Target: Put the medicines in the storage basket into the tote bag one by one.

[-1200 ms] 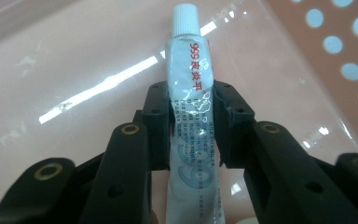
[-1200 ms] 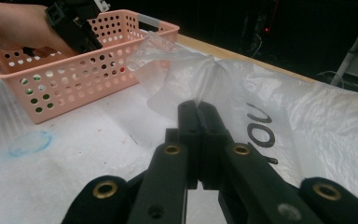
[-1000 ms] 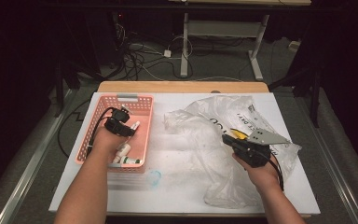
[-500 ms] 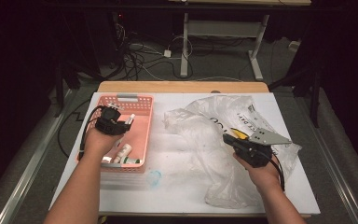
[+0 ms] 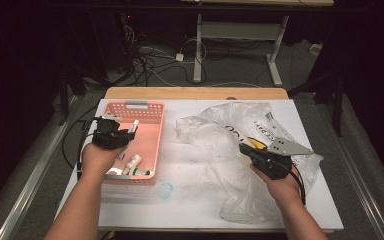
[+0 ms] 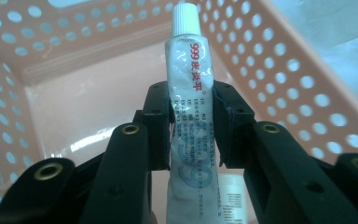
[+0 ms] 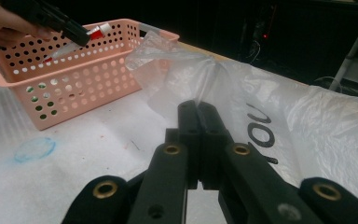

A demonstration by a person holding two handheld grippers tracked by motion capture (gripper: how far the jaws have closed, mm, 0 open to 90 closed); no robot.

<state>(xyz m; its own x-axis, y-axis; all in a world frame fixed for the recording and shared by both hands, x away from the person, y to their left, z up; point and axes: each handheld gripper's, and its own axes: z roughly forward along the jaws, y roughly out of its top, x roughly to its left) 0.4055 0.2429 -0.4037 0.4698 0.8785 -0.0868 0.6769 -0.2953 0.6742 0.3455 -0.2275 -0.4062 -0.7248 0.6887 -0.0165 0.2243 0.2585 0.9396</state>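
Observation:
My left gripper (image 5: 129, 131) is shut on a white tube (image 5: 134, 125) with red "999" print and a white cap, and holds it over the left side of the pink perforated basket (image 5: 158, 142). In the left gripper view the pads squeeze the tube (image 6: 189, 93) at mid-length, cap pointing away, above the basket floor (image 6: 74, 107). My right gripper (image 5: 243, 147) lies on the crumpled clear plastic bag (image 5: 220, 130). Its jaws (image 7: 198, 109) are pressed together on a fold of the bag (image 7: 261, 102).
Several small white tubes and bottles (image 5: 132, 161) lie at the near end of the basket. A faint blue ring (image 5: 165, 190) marks the white table cover (image 5: 190, 215) in front of it. Black print runs across the bag. The table's wooden far edge (image 5: 195, 93) borders dark floor with cables.
My left hand has drawn left and up with the tube, from the basket's middle toward its left rim. The right hand and the bag have stayed put.

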